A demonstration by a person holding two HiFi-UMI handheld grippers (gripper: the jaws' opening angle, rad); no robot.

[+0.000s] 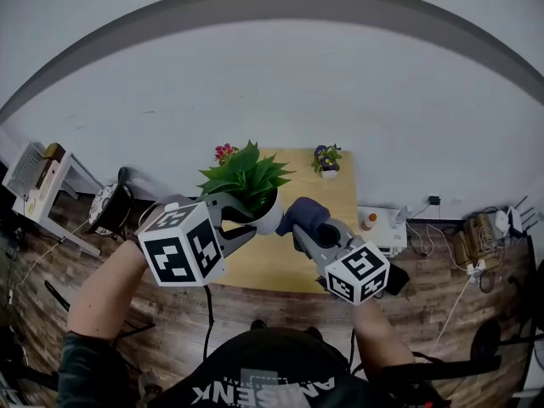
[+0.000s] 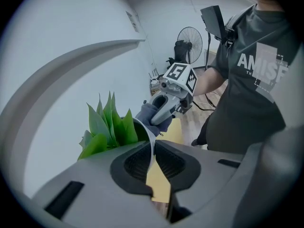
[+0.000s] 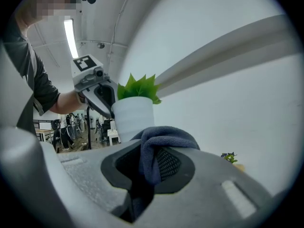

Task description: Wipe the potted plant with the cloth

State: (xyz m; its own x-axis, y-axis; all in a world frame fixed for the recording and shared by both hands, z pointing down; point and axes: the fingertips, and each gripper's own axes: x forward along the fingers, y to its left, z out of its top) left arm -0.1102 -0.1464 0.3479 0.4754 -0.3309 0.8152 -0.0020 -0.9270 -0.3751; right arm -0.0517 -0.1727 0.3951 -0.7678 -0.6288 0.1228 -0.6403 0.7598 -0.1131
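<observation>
A potted plant with green leaves (image 1: pixel 246 177) in a white pot (image 1: pixel 270 218) is held up over the wooden table (image 1: pixel 280 266). My left gripper (image 1: pixel 253 219) is shut on the pot's thin rim (image 2: pixel 151 146), one jaw inside and one outside. My right gripper (image 1: pixel 304 229) is shut on a dark blue cloth (image 1: pixel 304 213), bunched at the pot's right side. In the right gripper view the cloth (image 3: pixel 159 141) sits just before the pot's wall (image 3: pixel 134 115). Whether they touch I cannot tell.
Two small flowering pots (image 1: pixel 224 152) (image 1: pixel 326 160) stand at the table's far edge. A white box with an orange bottle (image 1: pixel 380 228) sits on the floor to the right among cables. A shelf (image 1: pixel 38 177) is far left. A fan (image 2: pixel 190 39) stands behind.
</observation>
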